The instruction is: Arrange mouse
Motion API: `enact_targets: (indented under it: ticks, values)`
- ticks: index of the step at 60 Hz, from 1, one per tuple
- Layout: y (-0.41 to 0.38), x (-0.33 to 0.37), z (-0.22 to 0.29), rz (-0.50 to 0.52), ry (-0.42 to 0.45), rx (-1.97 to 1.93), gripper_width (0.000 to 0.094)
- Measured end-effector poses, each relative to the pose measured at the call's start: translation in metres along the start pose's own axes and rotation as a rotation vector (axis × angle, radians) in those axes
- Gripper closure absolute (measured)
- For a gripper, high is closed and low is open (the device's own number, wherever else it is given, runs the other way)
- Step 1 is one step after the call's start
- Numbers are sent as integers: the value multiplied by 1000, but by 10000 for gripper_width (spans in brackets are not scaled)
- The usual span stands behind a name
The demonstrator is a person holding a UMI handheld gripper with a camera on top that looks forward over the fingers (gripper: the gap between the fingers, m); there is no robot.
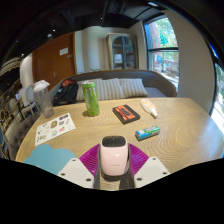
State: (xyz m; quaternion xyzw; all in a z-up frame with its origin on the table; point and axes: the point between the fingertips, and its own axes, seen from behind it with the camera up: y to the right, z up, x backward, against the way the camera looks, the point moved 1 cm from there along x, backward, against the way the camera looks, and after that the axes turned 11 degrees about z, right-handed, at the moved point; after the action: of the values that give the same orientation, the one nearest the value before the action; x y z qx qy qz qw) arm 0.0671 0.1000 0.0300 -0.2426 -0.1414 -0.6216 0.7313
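Since the mouse (114, 155) is a small, hard plastic shell, it should be light and stiff, with a smooth, rounded back that could slip if pinched high up. My judgement is that the best hold is low on its two long flanks, where the sides run nearly straight and the pads (88, 160) can bear flat on them.

The mouse, white with a pink band across its front, sits right between the fingers of the gripper (114, 170), its length running along them and its nose pointing ahead over the table (180, 118). The magenta pads lie close against both flanks, so the gripper looks clenched on the mouse; no gap shows on either side. Whether it rests on the table or is lifted clear I cannot tell.

Beyond the fingers, well apart, stand a green can (91, 97), a dark phone (125, 113), a teal packet (148, 132) and a leaflet (55, 127).
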Motion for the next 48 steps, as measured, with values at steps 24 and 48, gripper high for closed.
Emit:
enact_targets:
  ticks: [24,48]
  values:
    - [-208,55,-33,63,68,150,546]
    - [-199,19,-93,44,-76,84,426]
